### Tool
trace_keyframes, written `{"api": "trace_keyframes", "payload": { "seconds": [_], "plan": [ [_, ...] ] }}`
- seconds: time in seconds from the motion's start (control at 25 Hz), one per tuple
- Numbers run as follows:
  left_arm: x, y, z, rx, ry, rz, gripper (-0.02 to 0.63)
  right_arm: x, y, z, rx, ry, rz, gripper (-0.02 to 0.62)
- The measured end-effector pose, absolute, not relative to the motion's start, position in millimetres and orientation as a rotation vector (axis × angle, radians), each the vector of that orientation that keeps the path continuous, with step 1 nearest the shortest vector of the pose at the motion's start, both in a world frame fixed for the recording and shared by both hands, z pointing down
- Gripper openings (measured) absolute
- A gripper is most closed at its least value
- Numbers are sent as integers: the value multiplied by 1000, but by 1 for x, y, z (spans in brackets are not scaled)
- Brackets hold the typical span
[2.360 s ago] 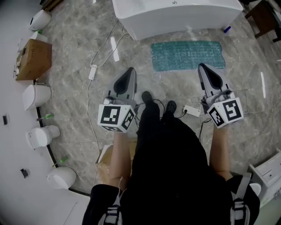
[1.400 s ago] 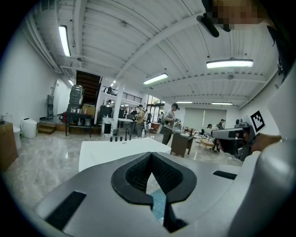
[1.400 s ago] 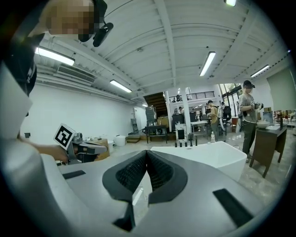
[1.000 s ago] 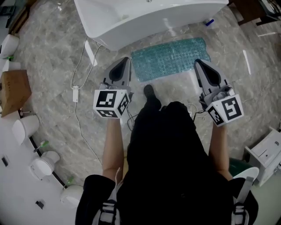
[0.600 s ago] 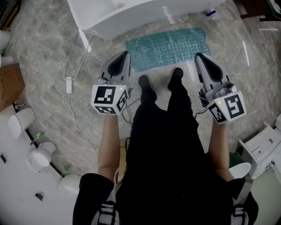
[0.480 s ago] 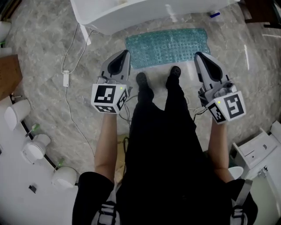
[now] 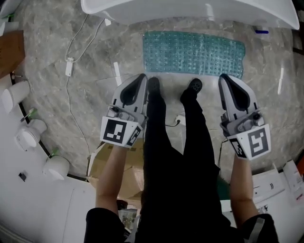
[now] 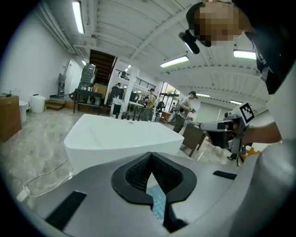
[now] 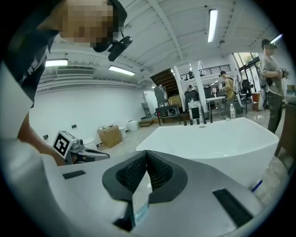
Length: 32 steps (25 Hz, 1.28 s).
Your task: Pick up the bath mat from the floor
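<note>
Grey marble floor (image 7: 71, 109). White bathtub (image 7: 190, 9) runs along the top. The teal bath mat (image 7: 194, 53) lies flat on the floor just beside it, with the person's shoes (image 7: 153, 84) at its near edge. Cardboard box (image 7: 116, 163) behind the legs, white cable (image 7: 71, 61) to the left. Left tool (image 7: 141, 77) and right tool (image 7: 224, 77) are both pinched together and empty, short of the mat. Marker cubes (image 7: 118, 133) carry black-and-white squares. Only the gripper views show people (image 8: 189, 104) beyond the tub; the left gripper view shows just a teal sliver of mat.
</note>
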<state>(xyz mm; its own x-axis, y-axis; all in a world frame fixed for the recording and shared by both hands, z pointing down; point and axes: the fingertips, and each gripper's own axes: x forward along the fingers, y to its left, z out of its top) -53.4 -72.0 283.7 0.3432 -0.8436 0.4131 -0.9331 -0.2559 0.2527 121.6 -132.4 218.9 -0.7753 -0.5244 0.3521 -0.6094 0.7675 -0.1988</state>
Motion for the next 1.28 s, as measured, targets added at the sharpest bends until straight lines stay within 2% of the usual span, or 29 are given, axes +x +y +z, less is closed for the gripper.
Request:
{"api": "trace_keyframes", "payload": {
  "seconds": [0.68, 1.28],
  "plan": [
    [-75, -91, 643, 2067, -1466, 414, 9, 52, -121, 570, 809, -2632, 710, 12],
    [-125, -83, 917, 1879, -1424, 598, 11, 33, -85, 750, 894, -2493, 966, 12]
  ]
}}
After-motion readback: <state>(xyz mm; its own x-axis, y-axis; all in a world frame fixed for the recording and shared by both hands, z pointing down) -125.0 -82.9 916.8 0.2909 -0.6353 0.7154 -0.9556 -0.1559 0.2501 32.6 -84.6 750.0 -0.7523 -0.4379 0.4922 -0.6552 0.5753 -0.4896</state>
